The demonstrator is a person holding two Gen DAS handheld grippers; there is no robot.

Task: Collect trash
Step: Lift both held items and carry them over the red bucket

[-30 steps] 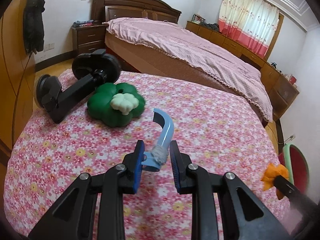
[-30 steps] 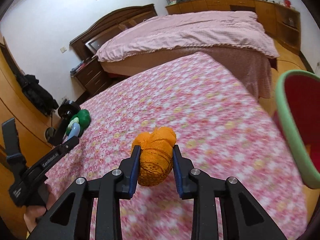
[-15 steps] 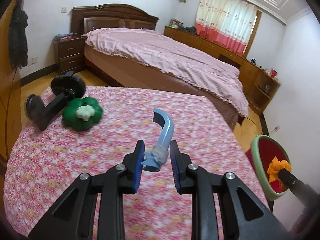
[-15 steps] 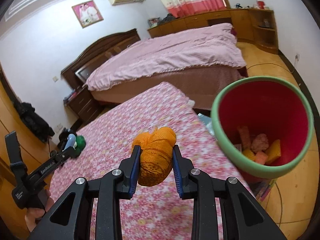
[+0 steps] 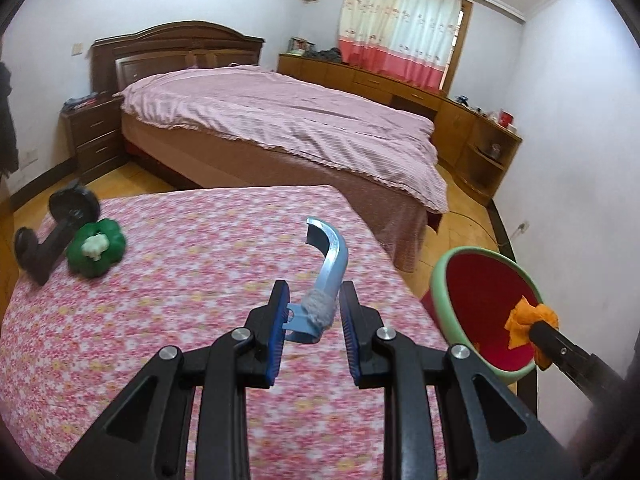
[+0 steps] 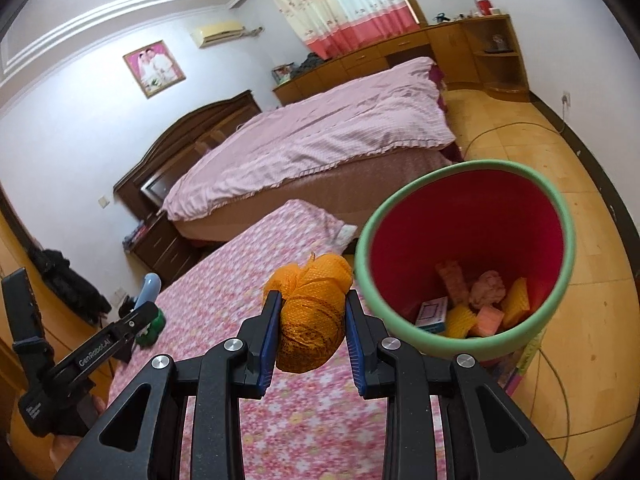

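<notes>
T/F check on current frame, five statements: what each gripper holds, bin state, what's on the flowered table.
1. The right gripper is shut on the orange mesh bundle. True.
2. The left gripper is empty. False: it holds the blue curved plastic piece.
3. The red bin already has trash in it. True: several pieces lie at its bottom.
4. The mesh bundle has been dropped into the bin. False: it sits between the right gripper's fingers, beside the rim.
5. A green toy lies on the flowered table. True, next to a black stand.
</notes>
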